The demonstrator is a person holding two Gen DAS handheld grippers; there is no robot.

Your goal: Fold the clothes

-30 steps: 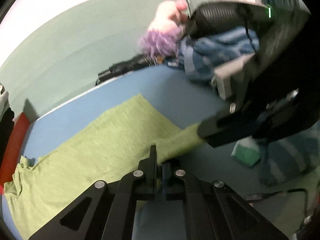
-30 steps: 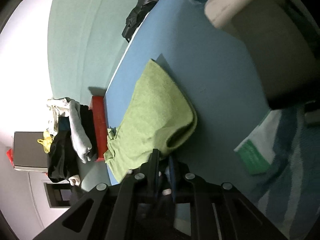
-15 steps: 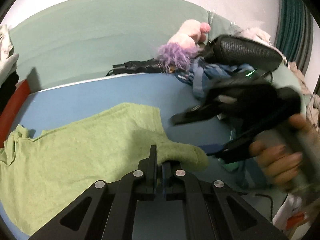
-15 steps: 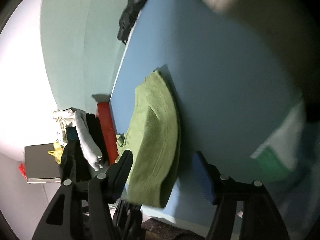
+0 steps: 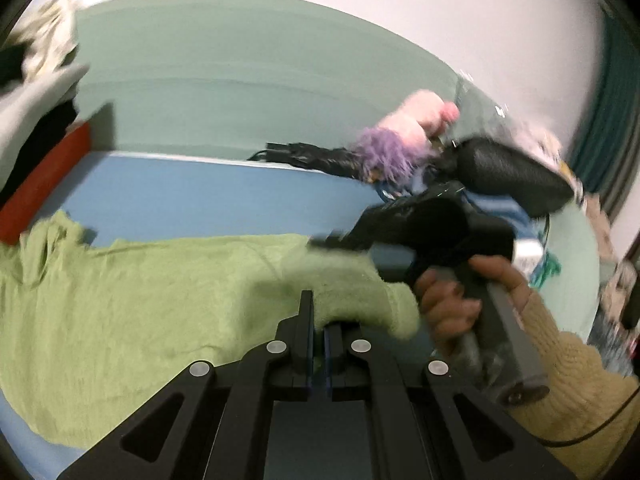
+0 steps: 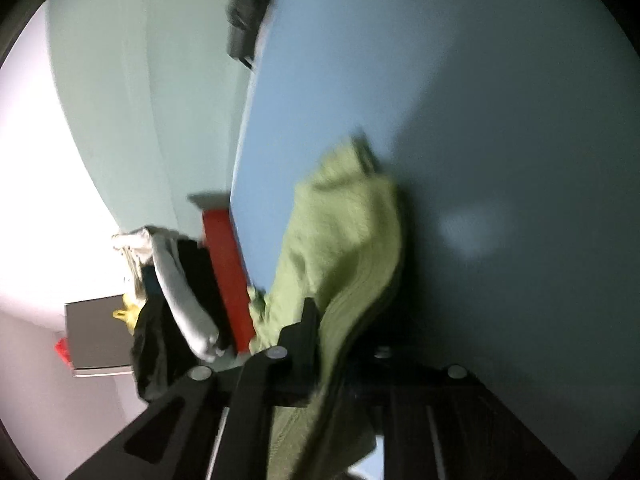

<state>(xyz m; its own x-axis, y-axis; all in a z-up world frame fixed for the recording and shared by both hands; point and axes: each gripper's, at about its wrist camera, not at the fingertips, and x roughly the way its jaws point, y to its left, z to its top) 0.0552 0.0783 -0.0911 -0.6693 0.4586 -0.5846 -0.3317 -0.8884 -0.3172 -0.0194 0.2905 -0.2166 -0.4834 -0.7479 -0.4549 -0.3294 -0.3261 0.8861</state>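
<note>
The right claw (image 6: 320,344) has just snapped closed onto the green towel (image 5: 160,304), which the left claw (image 5: 318,344) also pinches.

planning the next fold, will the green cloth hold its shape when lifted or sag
Probably sag: the green cloth droops in soft folds from the left gripper. It looks light, since pinches at its edge lift it. Its fuzzy surface likely resists slipping on the blue surface.

Left gripper (image 5: 319,322) clamped tight on a fold of the green garment (image 5: 160,300), angled downward. Right gripper (image 6: 340,344) just snapped closed, green cloth pinched between its jaws. Right hand (image 5: 460,304) wrapped round the grey handle, cream knitted sleeve (image 5: 572,384) at the wrist, close beside the left gripper.
</note>
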